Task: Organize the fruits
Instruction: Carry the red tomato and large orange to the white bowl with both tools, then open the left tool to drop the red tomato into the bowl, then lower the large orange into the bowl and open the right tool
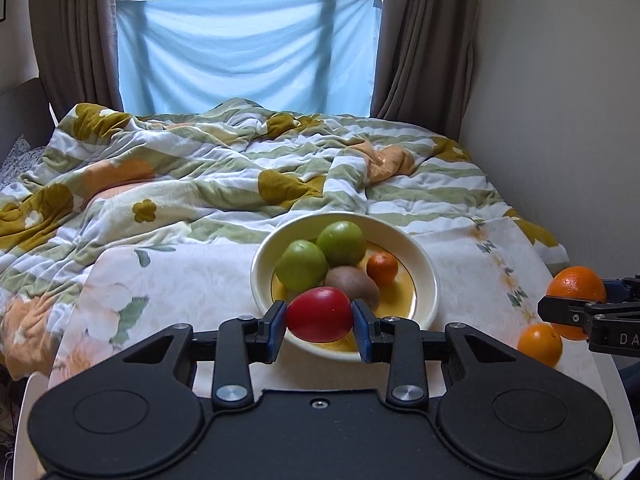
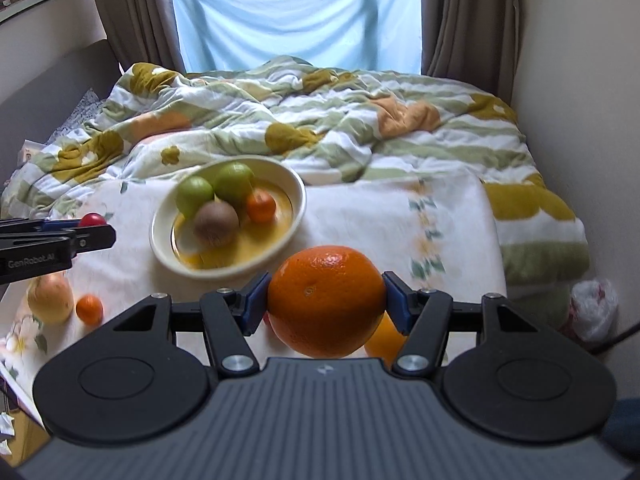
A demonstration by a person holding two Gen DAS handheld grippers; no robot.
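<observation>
Glossy smooth red fruit [image 1: 319, 314], dimpled shiny peel on large orange [image 2: 326, 300], fuzzy matt brown kiwi [image 1: 352, 285], glazed ceramic bowl [image 1: 344, 220], soft quilted cloth blanket [image 1: 200, 176] upper half of frame, matt black plastic gripper arms with bright metal rivets

1. "GenRobot.AI", pale lettering on the black side of the left gripper [image 2: 105, 236], seen left of the right gripper's jaws.
2. "DA", a cut-off fragment in pale letters on the black body of the right gripper [image 1: 556, 309], seen right of the left gripper's jaws.
</observation>
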